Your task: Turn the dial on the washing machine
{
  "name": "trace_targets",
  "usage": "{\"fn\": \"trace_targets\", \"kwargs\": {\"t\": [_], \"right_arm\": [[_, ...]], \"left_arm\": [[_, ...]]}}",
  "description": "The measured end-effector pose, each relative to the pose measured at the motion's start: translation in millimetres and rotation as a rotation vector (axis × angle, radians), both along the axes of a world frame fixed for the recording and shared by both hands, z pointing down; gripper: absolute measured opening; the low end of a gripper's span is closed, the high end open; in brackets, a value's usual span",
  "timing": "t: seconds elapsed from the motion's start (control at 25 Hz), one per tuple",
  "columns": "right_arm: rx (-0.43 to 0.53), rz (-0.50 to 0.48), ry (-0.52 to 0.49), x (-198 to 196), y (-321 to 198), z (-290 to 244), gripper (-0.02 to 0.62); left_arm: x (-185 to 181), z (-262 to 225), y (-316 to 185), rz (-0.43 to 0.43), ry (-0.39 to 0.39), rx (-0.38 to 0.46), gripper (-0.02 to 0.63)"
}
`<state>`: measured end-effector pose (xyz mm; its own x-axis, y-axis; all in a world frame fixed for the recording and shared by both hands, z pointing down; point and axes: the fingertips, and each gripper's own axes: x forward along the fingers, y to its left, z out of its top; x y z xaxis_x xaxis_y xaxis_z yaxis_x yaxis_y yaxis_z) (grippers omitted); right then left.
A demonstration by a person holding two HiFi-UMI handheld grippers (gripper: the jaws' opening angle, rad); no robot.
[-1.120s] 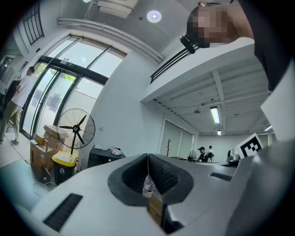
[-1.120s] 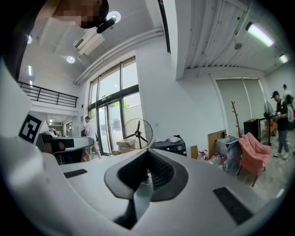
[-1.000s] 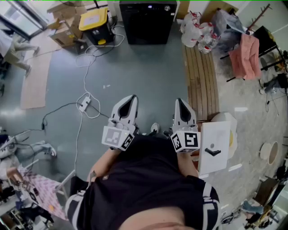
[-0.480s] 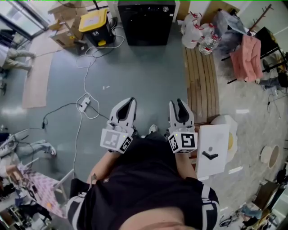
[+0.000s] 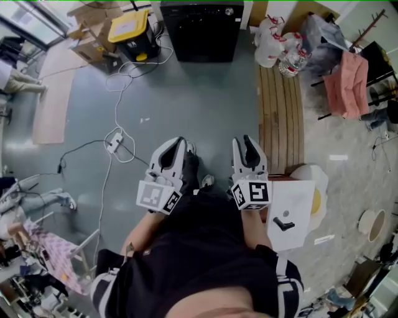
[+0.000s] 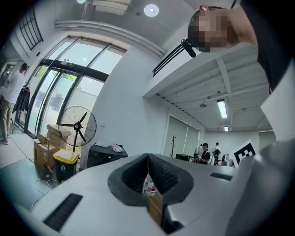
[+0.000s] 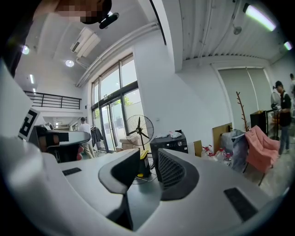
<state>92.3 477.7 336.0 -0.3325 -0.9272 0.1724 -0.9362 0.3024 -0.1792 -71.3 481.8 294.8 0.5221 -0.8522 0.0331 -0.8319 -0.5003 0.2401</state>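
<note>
A black washing machine (image 5: 202,31) stands far across the floor (image 5: 205,99). Its small dial (image 5: 230,11) on the top panel looks rigid and probably slick, best pinched across the rim. The left gripper (image 5: 177,143) is clenched and empty; the right gripper (image 5: 244,141) jaws gape, empty.

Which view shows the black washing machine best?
The head view: the washing machine shows its front unblocked. The right gripper view shows only its top part; the left gripper view shows it small.
</note>
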Motion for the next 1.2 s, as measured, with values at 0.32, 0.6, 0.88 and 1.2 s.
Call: {"fn": "trace_targets", "kwargs": {"t": [0.32, 0.6, 0.88, 1.2], "right_arm": [[-0.017, -0.001, 0.015, 12.7, -118.5, 21.5, 0.127], [-0.034, 0.003, 0.051, 4.5, -276.9, 18.2, 0.127], [-0.040, 0.015, 0.039, 12.1, -419.2, 21.3, 0.127], [-0.082, 0.035, 0.037, 38.9, -592.7, 65.2, 0.145]], "left_arm": [[22.6, 22.6, -121.8, 0.031, 0.007, -0.001, 0.024], [21.2, 15.9, -283.5, 0.083, 0.028, -0.004, 0.024], [20.1, 3.7, -410.3, 0.087, 0.001, 0.026, 0.023], [37.9, 32.6, -528.7, 0.076, -0.020, -0.017, 0.023]]}}
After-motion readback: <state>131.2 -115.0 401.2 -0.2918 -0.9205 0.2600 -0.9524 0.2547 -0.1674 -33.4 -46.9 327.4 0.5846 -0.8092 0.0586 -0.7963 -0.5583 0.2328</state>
